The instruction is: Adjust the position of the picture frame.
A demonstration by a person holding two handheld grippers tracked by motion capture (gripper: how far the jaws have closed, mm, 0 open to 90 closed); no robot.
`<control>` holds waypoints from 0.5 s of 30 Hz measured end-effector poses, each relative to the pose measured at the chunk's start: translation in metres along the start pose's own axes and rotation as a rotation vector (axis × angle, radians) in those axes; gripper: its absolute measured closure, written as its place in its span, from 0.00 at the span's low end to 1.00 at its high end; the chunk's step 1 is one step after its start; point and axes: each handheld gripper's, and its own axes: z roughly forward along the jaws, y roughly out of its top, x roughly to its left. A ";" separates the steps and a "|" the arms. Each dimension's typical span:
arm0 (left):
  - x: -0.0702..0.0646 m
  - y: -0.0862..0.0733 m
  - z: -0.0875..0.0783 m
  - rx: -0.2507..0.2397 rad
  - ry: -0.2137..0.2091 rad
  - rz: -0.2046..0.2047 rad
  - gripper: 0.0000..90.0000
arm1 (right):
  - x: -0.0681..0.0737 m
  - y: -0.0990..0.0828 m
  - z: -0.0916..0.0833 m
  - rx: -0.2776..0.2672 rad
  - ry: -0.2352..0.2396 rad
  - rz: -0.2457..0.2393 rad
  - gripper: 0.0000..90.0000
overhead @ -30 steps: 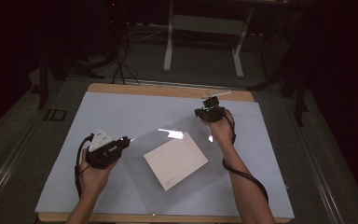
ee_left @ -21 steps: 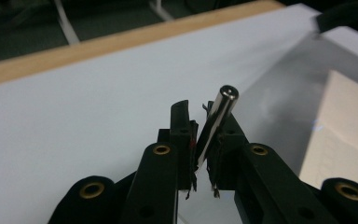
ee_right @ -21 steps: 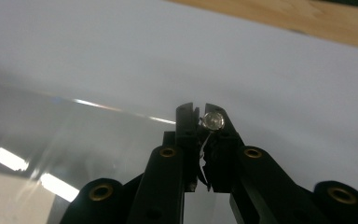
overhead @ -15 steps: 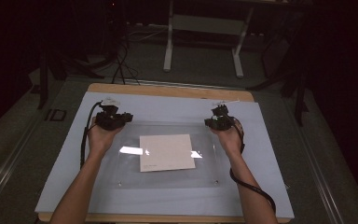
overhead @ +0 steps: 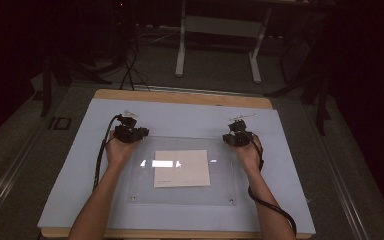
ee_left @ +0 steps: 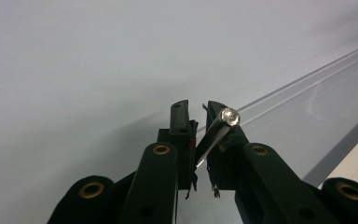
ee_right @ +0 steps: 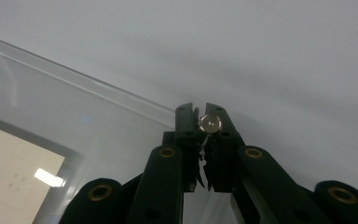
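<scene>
Left gripper (ee_left: 196, 122) nearly closed, far-left corner of clear acrylic sheet (overhead: 180, 192) clamped at its metal standoff (ee_left: 228, 116). Right gripper (ee_right: 197, 120) likewise pinched on far-right corner. White paper (overhead: 181, 168) seen under sheet, between both grippers. Pale blue mat (overhead: 190, 112) beyond.

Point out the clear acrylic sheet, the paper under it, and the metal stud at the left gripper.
clear acrylic sheet (overhead: 220, 192), high view, bare part near its front right corner.
paper (overhead: 181, 168), high view, middle of the sheet.
metal stud (ee_left: 229, 116), left gripper view, its round shiny head.
</scene>
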 end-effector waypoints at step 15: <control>-0.001 -0.004 0.008 -0.003 0.015 -0.025 0.91 | -0.005 -0.009 0.008 -0.020 0.001 -0.035 0.94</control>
